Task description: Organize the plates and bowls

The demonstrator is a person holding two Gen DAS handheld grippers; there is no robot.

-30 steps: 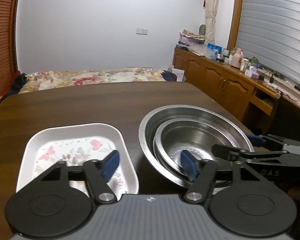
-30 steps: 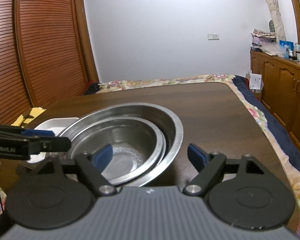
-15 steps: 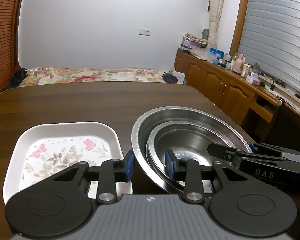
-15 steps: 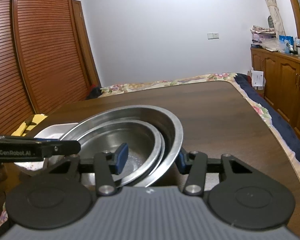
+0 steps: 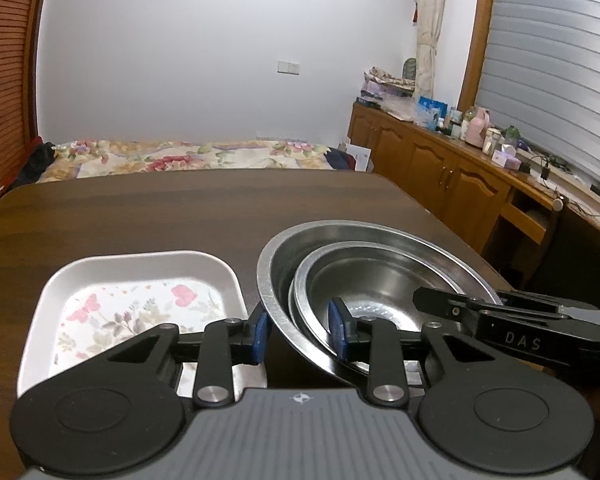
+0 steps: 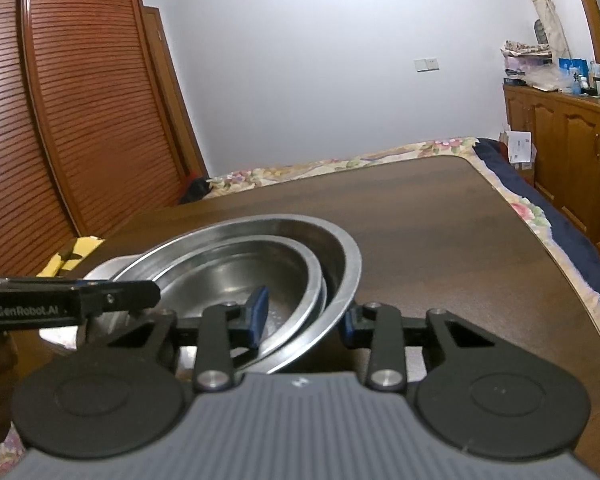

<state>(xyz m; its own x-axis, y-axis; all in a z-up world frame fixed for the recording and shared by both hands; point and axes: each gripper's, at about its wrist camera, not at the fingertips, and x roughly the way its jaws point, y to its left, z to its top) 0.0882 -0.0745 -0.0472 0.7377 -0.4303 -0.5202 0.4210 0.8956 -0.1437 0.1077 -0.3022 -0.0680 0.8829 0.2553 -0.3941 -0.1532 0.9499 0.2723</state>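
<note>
Jaws, left gripper [image 5: 298, 330]: closed across the near-left rims of both steel bowls, one blue pad outside the large bowl, the other inside the small bowl.
Jaws, right gripper [image 6: 302, 320]: closed across the near-right rims of the same two bowls, one pad inside, one outside.
Floral tray [image 5: 140, 276]: seen at the left on the table, white and rectangular with a butterfly and flower print; it is placed just beside the large bowl, and contact between them cannot be judged.
Large bowl [image 5: 364, 230]: seen right of the tray, near the table's front edge; it appears slightly tilted, though whether it is raised off the wood cannot be told.
Small bowl [image 5: 372, 276]: nested inside the large bowl, shifted toward the near side.
Table [image 5: 180, 208]: dark brown wood, bare behind the dishes.
Cabinets [image 5: 440, 168]: seen at the far right along the wall, with bottles on top.
</note>
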